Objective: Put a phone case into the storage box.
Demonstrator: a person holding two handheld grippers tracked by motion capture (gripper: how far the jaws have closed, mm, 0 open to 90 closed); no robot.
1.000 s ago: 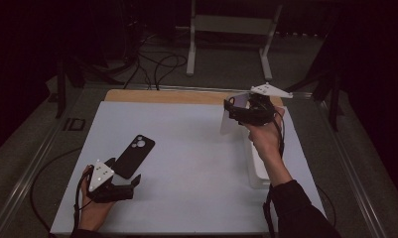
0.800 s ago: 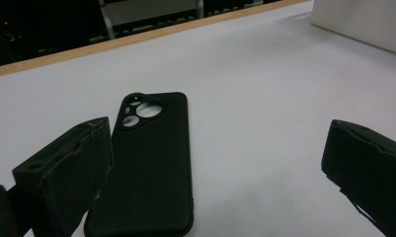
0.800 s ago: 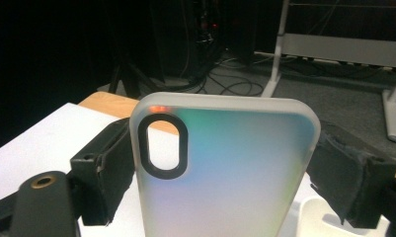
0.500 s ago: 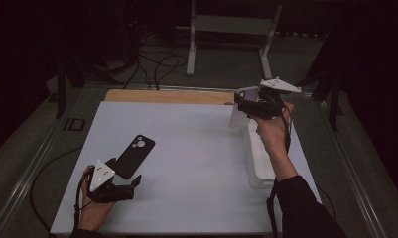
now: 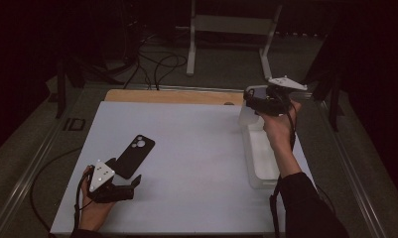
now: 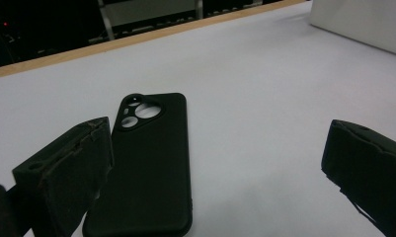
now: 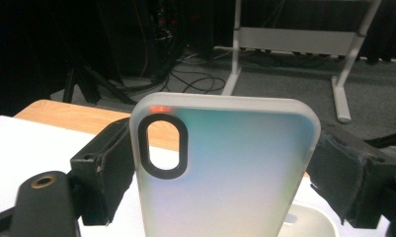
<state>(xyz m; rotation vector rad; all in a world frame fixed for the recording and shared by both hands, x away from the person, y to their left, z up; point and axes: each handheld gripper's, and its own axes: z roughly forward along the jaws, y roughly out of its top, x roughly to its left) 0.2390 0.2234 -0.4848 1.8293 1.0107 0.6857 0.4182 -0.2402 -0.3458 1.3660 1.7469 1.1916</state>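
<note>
A black phone case (image 5: 134,155) lies flat on the white table, camera cut-out facing up. My left gripper (image 5: 129,187) rests just in front of it, open; in the left gripper view the black phone case (image 6: 151,163) lies beside the left jaw, with the left gripper (image 6: 215,173) wide apart and nothing gripped. My right gripper (image 5: 253,102) is raised over the table's far right corner, shut on a frosted translucent phone case (image 5: 247,115). In the right gripper view that translucent case (image 7: 225,168) stands upright, squeezed across its width by the right gripper (image 7: 220,180).
A white rectangular tray (image 5: 263,153) sits along the table's right side, under the right hand; its wall (image 6: 363,24) shows far right in the left gripper view. A wooden strip (image 5: 171,95) borders the far edge. Cables and a metal stand lie on the floor beyond.
The right hand has carried the translucent case to the right, toward the table's far right corner. The left gripper and the black case have stayed put.
</note>
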